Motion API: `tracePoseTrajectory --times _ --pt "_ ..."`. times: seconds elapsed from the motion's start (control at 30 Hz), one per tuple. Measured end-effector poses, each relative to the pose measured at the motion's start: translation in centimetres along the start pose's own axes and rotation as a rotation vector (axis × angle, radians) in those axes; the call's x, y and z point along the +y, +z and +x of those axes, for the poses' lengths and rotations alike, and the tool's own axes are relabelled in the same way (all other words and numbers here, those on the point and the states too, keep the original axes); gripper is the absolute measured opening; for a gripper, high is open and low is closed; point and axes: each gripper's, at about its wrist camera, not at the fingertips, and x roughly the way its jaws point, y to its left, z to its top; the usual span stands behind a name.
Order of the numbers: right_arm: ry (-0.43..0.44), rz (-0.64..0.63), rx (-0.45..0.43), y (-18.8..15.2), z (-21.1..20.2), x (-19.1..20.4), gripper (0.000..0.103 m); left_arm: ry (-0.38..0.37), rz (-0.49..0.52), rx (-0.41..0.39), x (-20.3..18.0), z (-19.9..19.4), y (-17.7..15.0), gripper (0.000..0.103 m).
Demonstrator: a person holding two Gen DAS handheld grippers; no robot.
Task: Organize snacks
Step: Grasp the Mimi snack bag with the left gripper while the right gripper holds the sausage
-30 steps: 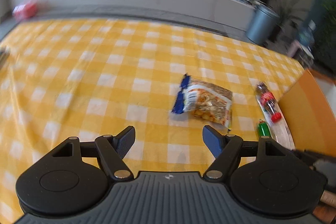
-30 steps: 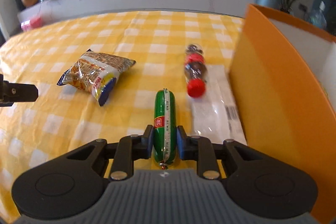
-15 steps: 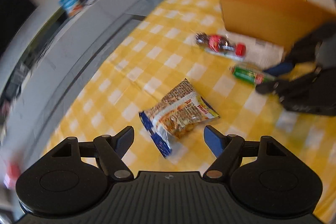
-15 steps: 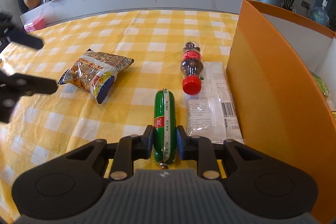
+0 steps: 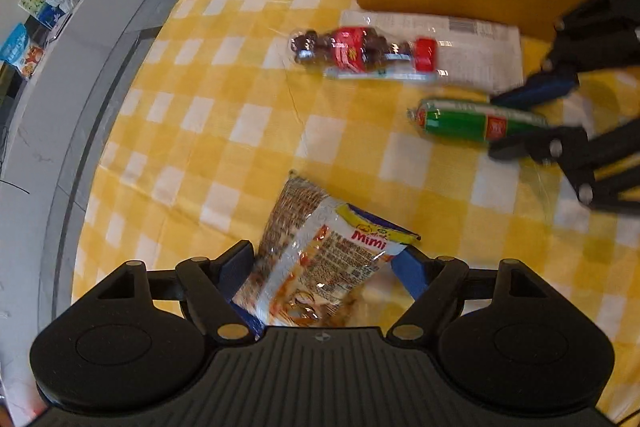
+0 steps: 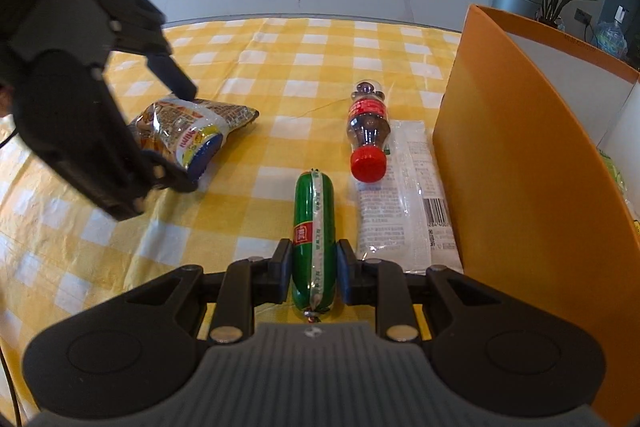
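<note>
Two claws are at work on the checked bench (image 6: 280,75); my right claw (image 6: 314,265) is clamped on the green sausage (image 6: 314,227), which lies flat pointing away from it; my left claw (image 5: 324,267) has just been opening and straddles the snack bag (image 5: 320,263), pads not pressing; the cola bottle (image 6: 367,131) and clear packet (image 6: 416,195) lie just right of the sausage, beside the orange box (image 6: 520,187).
</note>
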Motion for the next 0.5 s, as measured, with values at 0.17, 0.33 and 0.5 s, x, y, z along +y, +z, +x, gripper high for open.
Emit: tracePoseTrajectory --times 0.17,0.33,0.5 --pt "0.000 -0.003 -0.003 0.0 0.0 0.1 0.021 -0.052 -0.032 0.019 0.7 0.1 0.3 0.084" --pt "0.001 -0.006 -0.003 0.0 0.0 0.1 0.021 -0.040 -0.042 0.020 0.4 -0.6 -0.1 0.067" --pt "0.001 -0.009 -0.003 0.0 0.0 0.0 0.021 -0.010 -0.169 0.060 0.6 -1.4 -0.7 0.057"
